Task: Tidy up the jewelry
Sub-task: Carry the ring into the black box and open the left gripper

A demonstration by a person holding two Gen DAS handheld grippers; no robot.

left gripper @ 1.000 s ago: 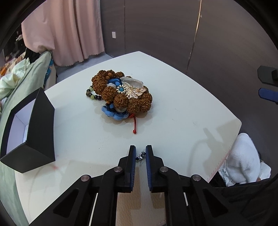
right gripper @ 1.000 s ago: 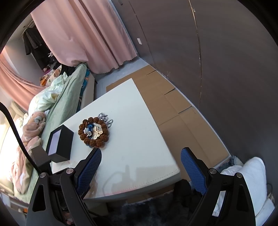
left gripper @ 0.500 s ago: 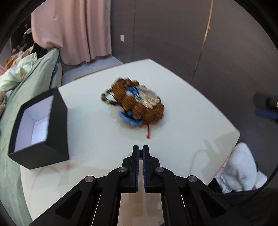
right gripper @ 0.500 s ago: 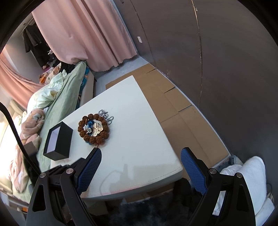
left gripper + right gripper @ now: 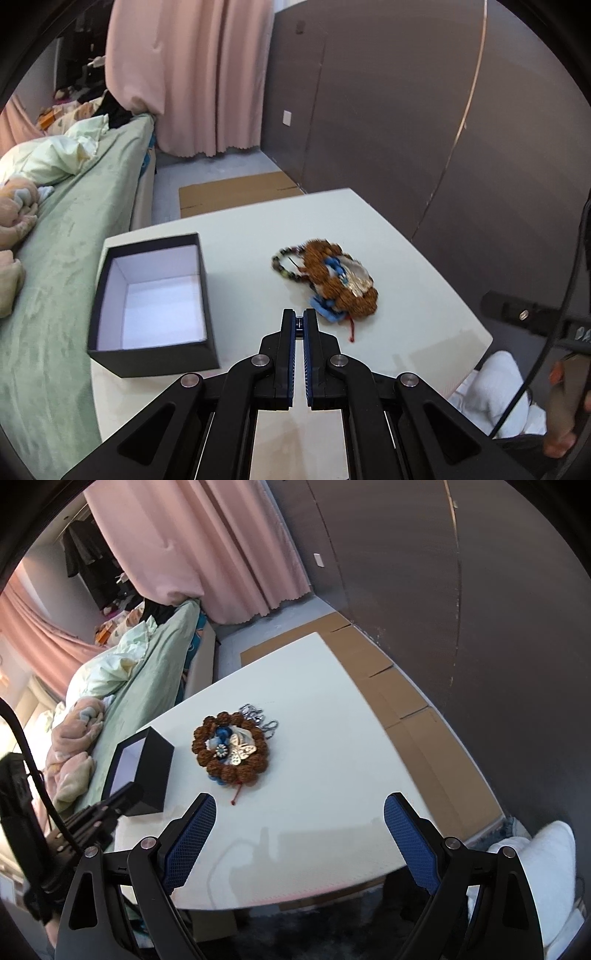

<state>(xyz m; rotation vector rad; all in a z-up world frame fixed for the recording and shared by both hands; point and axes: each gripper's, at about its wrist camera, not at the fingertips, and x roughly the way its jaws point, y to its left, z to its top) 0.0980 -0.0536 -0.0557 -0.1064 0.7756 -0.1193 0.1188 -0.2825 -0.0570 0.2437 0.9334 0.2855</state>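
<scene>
A heap of jewelry (image 5: 334, 282) lies on the white table (image 5: 243, 236): a brown bead bracelet, blue beads, a gold butterfly piece and a dark bead string. It also shows in the right wrist view (image 5: 231, 749), with silver chains behind it. An open black box (image 5: 155, 299) with a white inside stands left of the heap; it shows in the right wrist view (image 5: 146, 771) too. My left gripper (image 5: 299, 321) is shut on a small silver piece, barely visible between the pads, above the table near the box. My right gripper (image 5: 299, 827) is open and empty above the table's near edge.
A bed with green bedding (image 5: 74, 206) runs along the table's left side. Cardboard sheets (image 5: 402, 698) lie on the floor by the dark wall. Pink curtains (image 5: 184, 74) hang at the back. A white bundle (image 5: 535, 867) sits on the floor at the right.
My left gripper has closed on the small silver piece, lifted and swung left, so the box's open inside is now in full view. The right gripper has stayed open and drifted a little.
</scene>
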